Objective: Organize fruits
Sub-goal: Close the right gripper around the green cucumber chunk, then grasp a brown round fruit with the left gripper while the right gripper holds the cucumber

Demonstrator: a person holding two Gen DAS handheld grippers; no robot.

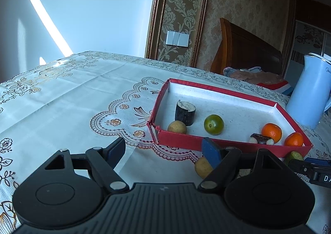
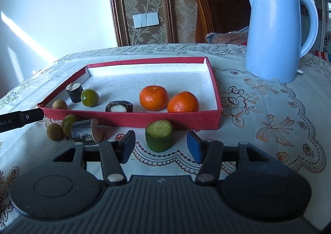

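A red tray [image 2: 132, 118] with a white floor holds two oranges [image 2: 153, 97], a green round fruit [image 2: 89, 97], a tan longan [image 2: 59, 104], a dark cane piece [image 2: 74, 92] and a split dark fruit [image 2: 119, 106]. In front of it a green cucumber chunk [image 2: 159, 135] stands upright, just ahead of my right gripper [image 2: 161, 148], which is open with gaps on both sides. Left of that lie a cane piece [image 2: 85, 132], a green fruit [image 2: 69, 125] and a longan [image 2: 54, 132]. My left gripper [image 1: 165, 151] is open and empty, with a longan [image 1: 203, 166] behind its right finger.
A light blue kettle [image 2: 279, 33] stands on the patterned tablecloth [image 2: 269, 113] to the right of the tray. The left gripper's finger [image 2: 20, 120] reaches in at the left edge of the right wrist view. A wooden headboard and bedding lie beyond the table.
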